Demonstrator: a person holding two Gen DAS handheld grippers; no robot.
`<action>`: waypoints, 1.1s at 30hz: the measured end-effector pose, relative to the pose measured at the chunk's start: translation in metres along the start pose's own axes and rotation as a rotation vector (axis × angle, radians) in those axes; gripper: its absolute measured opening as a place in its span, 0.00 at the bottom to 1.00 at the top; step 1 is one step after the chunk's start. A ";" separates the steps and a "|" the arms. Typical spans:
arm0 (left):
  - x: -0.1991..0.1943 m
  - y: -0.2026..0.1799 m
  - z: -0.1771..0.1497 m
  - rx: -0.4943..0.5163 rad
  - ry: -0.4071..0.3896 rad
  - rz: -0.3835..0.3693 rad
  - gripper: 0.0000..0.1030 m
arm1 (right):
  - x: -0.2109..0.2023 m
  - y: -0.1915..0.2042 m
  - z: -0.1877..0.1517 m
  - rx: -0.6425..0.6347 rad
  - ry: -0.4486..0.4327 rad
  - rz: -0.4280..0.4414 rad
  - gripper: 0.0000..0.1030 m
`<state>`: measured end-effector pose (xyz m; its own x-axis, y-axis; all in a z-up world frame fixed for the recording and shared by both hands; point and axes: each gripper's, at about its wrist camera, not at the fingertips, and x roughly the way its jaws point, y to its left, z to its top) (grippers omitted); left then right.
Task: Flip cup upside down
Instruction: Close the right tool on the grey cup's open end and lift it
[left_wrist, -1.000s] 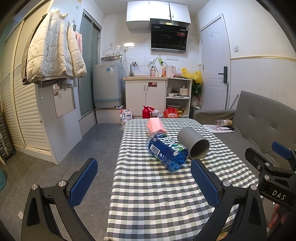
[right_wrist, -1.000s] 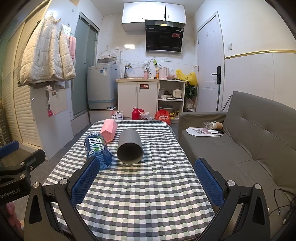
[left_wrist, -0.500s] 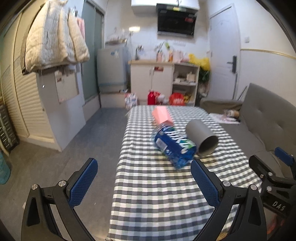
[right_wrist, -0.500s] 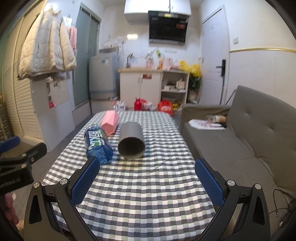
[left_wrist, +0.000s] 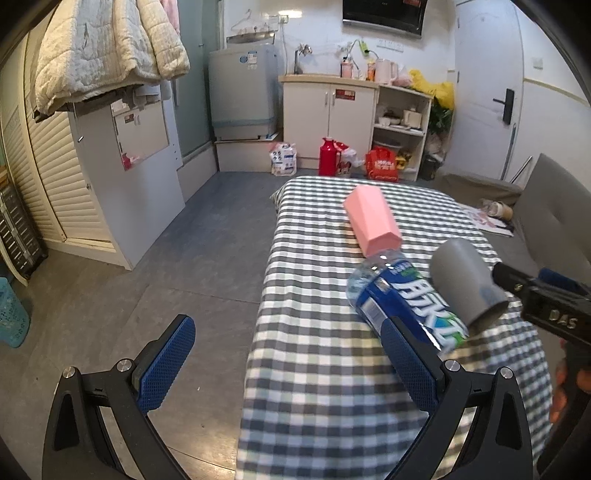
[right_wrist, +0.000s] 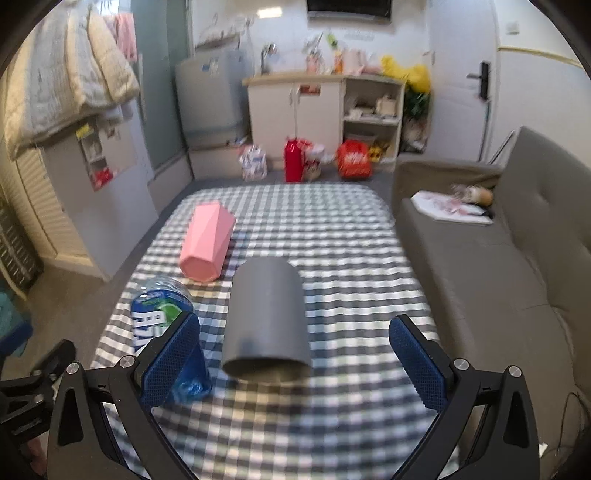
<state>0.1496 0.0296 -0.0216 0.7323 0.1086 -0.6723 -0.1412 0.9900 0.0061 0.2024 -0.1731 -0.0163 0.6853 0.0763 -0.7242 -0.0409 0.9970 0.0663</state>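
The plain grey cylindrical cup (right_wrist: 266, 314) lies on its side on the green-and-white checked tablecloth (right_wrist: 332, 243), its open mouth turned toward the right wrist camera; the inside is in shadow, and whether anything is in it cannot be told. Just left of the cup lies a clear plastic bottle with a blue label (right_wrist: 162, 317), also on its side; its near end is hidden behind the left blue pad of the right gripper (right_wrist: 295, 354), and its contents are hard to make out. Beyond the bottle and left of the cup lies a pink faceted tumbler (right_wrist: 207, 243), on its side too, and in the left wrist view its near end appears to touch the bottle (left_wrist: 406, 302). The right wrist view is slightly blurred.

The right gripper stands with jaws wide apart, the cup between and just beyond the pads, nothing held. The left gripper (left_wrist: 291, 369) is likewise spread wide and empty, off the left edge of the cloth (left_wrist: 314, 369), well left of the cup (left_wrist: 467, 288). To the cup's right, the right gripper's black body (left_wrist: 546, 310) is cut off by the frame edge.
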 end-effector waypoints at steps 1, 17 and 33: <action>0.003 0.000 0.000 -0.007 0.000 -0.004 1.00 | 0.006 0.000 0.001 0.003 0.013 0.013 0.97; 0.018 0.002 0.004 -0.011 0.012 -0.020 1.00 | 0.039 0.004 -0.009 0.007 0.129 0.105 0.69; -0.050 0.014 -0.023 -0.022 0.006 -0.029 1.00 | -0.053 0.014 -0.096 0.064 0.203 0.069 0.69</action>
<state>0.0955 0.0355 -0.0046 0.7321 0.0793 -0.6766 -0.1349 0.9904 -0.0299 0.0955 -0.1614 -0.0426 0.5222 0.1520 -0.8392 -0.0318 0.9868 0.1589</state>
